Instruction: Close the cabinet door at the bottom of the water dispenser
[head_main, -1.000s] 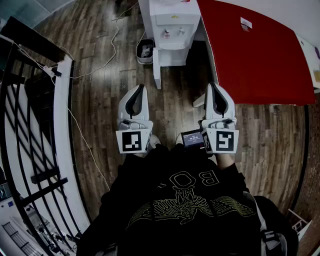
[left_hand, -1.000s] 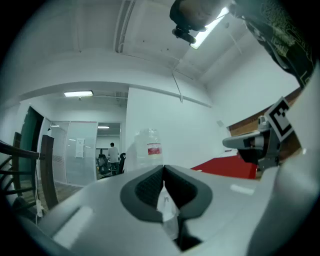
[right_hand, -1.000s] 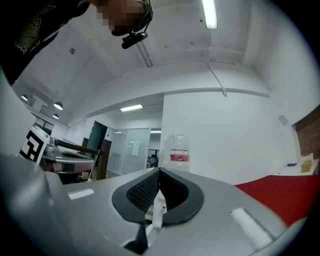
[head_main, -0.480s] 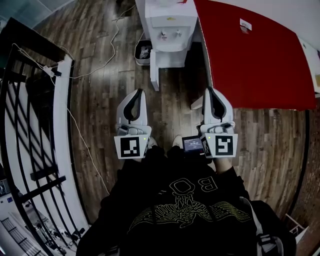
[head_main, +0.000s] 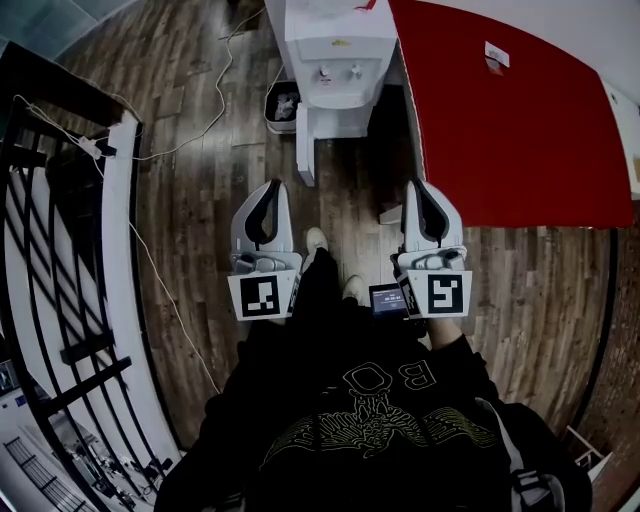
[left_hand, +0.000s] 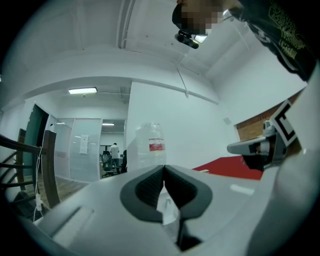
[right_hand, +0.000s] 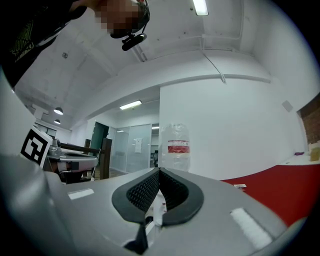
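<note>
**Both grippers shut, cabinet door standing open**

Head view: the water dispenser (head_main: 335, 60) stands beside a red table (head_main: 510, 120). Its bottom cabinet door (head_main: 304, 150) juts open toward the person, near the left gripper (head_main: 271, 187) and farther from the right gripper (head_main: 421, 186).

Left gripper view: jaws pressed together, empty, with the water bottle (left_hand: 150, 145) beyond.

Right gripper view: jaws also together, empty.

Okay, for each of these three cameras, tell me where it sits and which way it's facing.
Head view: on the person's head, facing steeply down at the floor, the water dispenser and its open cabinet door; shows left gripper, right gripper, black shirt.
Left gripper view: on the left gripper, facing forward along its shut jaws toward the bottle; black shirt upper right.
Right gripper view: on the right gripper, facing likewise; black shirt upper left.
Shared: both gripper views catch the bottle and red table.
</note>
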